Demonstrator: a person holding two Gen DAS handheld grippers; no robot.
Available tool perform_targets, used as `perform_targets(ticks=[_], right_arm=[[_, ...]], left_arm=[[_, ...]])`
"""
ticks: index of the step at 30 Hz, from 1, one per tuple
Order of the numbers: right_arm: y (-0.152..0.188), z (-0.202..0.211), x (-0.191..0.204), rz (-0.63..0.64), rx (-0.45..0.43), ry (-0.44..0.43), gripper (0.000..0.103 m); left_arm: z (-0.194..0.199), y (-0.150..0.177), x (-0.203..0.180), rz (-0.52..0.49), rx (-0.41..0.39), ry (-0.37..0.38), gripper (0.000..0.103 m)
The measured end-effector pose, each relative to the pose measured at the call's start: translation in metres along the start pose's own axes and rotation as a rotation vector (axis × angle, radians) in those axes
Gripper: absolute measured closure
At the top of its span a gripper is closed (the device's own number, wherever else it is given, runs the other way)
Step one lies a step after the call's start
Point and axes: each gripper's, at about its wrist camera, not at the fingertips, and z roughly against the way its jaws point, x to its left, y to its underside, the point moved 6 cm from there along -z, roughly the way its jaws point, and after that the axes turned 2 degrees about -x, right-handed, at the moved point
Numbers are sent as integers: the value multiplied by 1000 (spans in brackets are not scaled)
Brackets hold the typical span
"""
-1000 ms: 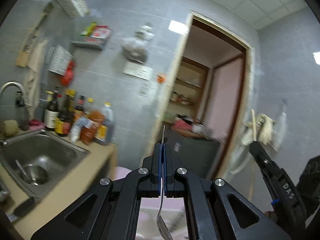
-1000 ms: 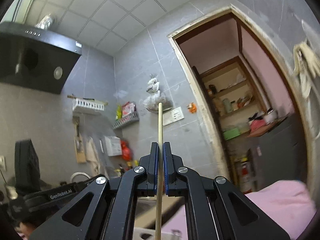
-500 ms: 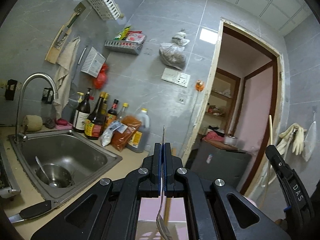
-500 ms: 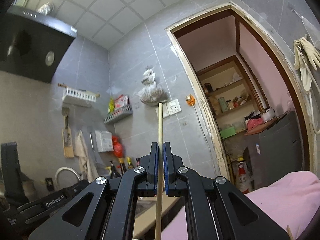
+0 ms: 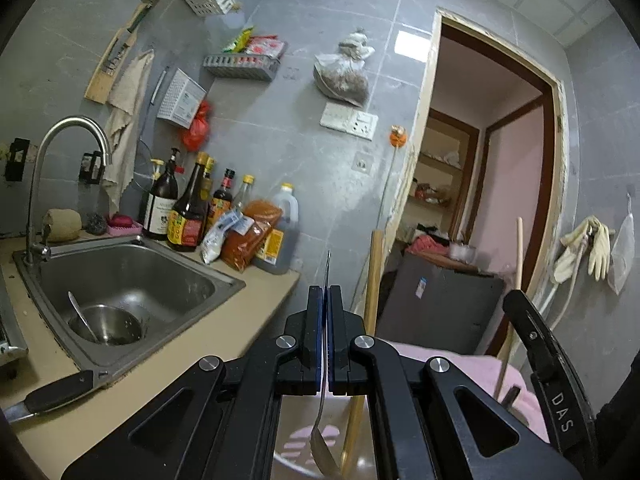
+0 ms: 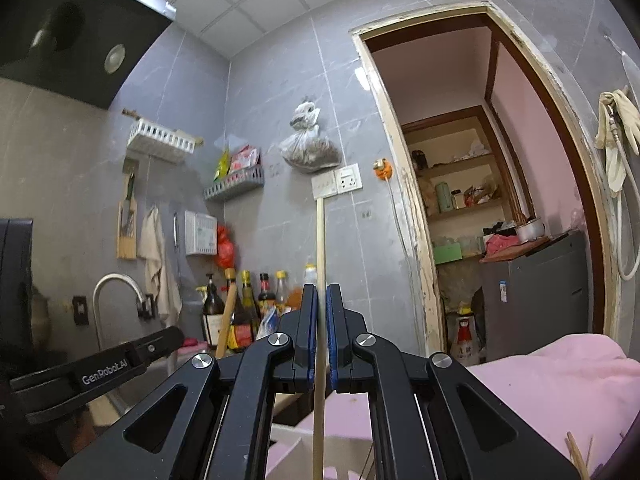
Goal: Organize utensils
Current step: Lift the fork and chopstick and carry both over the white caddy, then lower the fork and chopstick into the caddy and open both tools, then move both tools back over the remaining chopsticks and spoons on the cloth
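The left gripper [image 5: 325,292] points about level toward the grey tiled wall beside the doorway, its fingers [image 5: 314,320] pressed together on a metal spoon [image 5: 322,432] that stands upright between them, handle tip above and bowl hanging below over a pink surface. The right gripper [image 6: 321,292] tilts slightly upward toward the same wall, its fingers clamped on an upright wooden chopstick [image 6: 320,240]. To the left lie the worktop [image 5: 132,392] and sink [image 5: 132,280].

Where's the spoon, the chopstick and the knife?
spoon [image 5: 323,446]: left wrist view, on its bowl below the jaws.
chopstick [image 6: 320,240]: right wrist view, on the shaft above the jaws.
knife [image 5: 56,392]: left wrist view, on its black handle.
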Motion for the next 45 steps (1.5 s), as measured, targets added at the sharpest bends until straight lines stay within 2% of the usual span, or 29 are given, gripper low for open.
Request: perform_targets(ticks=[5, 10, 15, 17, 24, 27, 28, 33, 34, 35, 38, 39, 41, 43, 45], right_arm=[[6, 1, 5, 16, 18, -8, 99], [3, 6, 8, 24, -1, -22, 97], [-7, 10, 4, -5, -19, -15, 93], [-12, 12, 3, -9, -25, -10, 88], [-30, 26, -2, 42, -6, 16, 78], [-38, 36, -8, 62, 1, 41, 66], [-41, 42, -12, 62, 1, 59, 57], [-55, 68, -28, 80, 1, 114, 48], [-57, 73, -31, 81, 0, 120, 41], [-60, 80, -35, 84, -2, 130, 33], [-68, 98, -46, 95, -4, 158, 24], [-70, 103, -49, 101, -6, 168, 21], [-74, 115, -56, 110, -10, 184, 9], [-78, 127, -64, 119, -7, 196, 2], [-80, 136, -69, 133, -3, 205, 0]], left_arm=[[-1, 10, -2, -6, 40, 37, 103], [3, 7, 1, 31, 40, 58, 101], [11, -2, 4, 72, 19, 77, 92], [15, -5, 3, 81, 13, 91, 87], [30, -18, -15, 70, -17, 130, 74], [36, -21, -27, 47, -25, 139, 70], [38, -21, -31, 40, -24, 146, 69], [47, -20, -52, 11, -23, 171, 52], [50, -19, -56, 7, -24, 178, 49], [52, -19, -60, 1, -26, 183, 43], [60, -17, -72, -18, -34, 194, 22], [63, -16, -77, -28, -39, 204, 17], [67, -13, -86, -42, -40, 217, 7], [71, -7, -96, -60, -31, 239, 5], [73, -1, -107, -76, -12, 262, 4]])
